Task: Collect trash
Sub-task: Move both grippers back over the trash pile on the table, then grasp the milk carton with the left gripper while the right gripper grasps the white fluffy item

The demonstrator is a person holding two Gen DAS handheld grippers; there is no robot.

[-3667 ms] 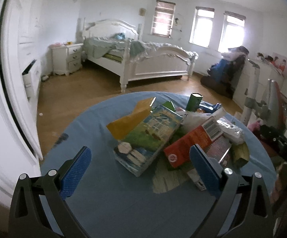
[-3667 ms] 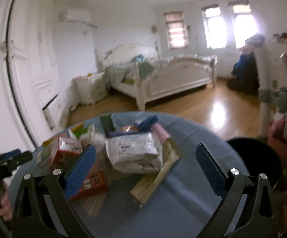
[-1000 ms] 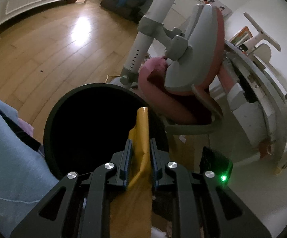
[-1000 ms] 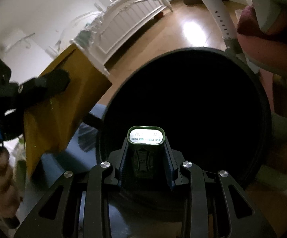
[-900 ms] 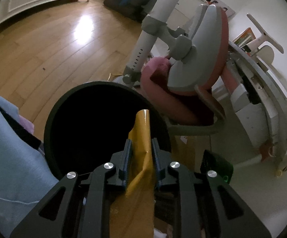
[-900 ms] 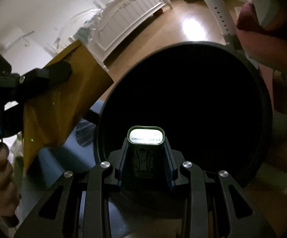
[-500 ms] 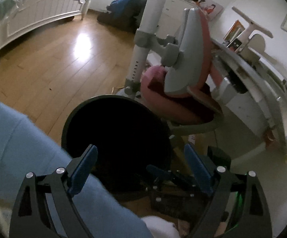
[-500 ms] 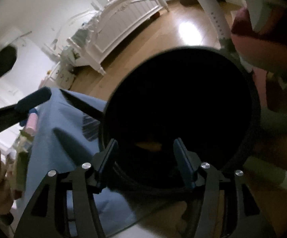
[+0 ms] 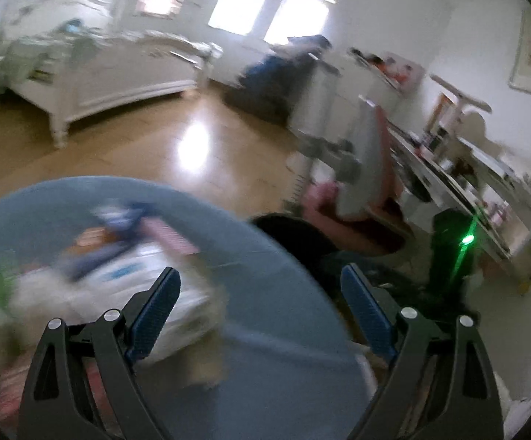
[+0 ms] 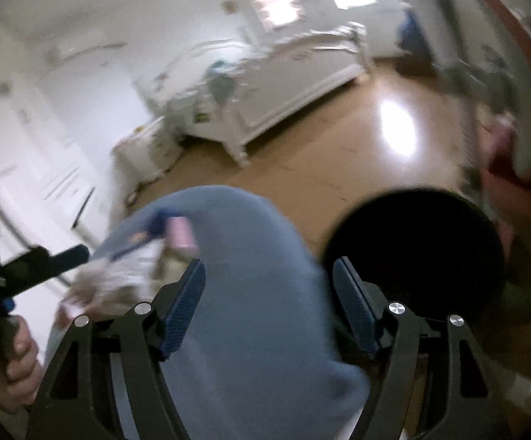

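Note:
Both views are motion-blurred. My left gripper point(image 9: 261, 308) is open and empty above the round table's blue cloth point(image 9: 265, 333). A blurred heap of trash packets point(image 9: 118, 275) lies on the cloth to its left. My right gripper point(image 10: 269, 304) is open and empty over the cloth's edge point(image 10: 250, 293). The black bin point(image 10: 415, 249) stands just right of it on the floor; its rim also shows in the left wrist view point(image 9: 291, 231). Trash packets point(image 10: 129, 264) lie at the left in the right wrist view.
A pink and grey chair point(image 9: 368, 168) stands behind the bin. A white bed point(image 9: 111, 69) is across the wooden floor point(image 9: 155, 146). A cluttered desk point(image 9: 485, 183) runs along the right wall. My left hand and gripper point(image 10: 4, 275) show at the right wrist view's left edge.
Both grippers opened over the bin; the yellow packet and the green-rimmed item left them. Both have since swung left, back toward the table, and the trash heap is in view again.

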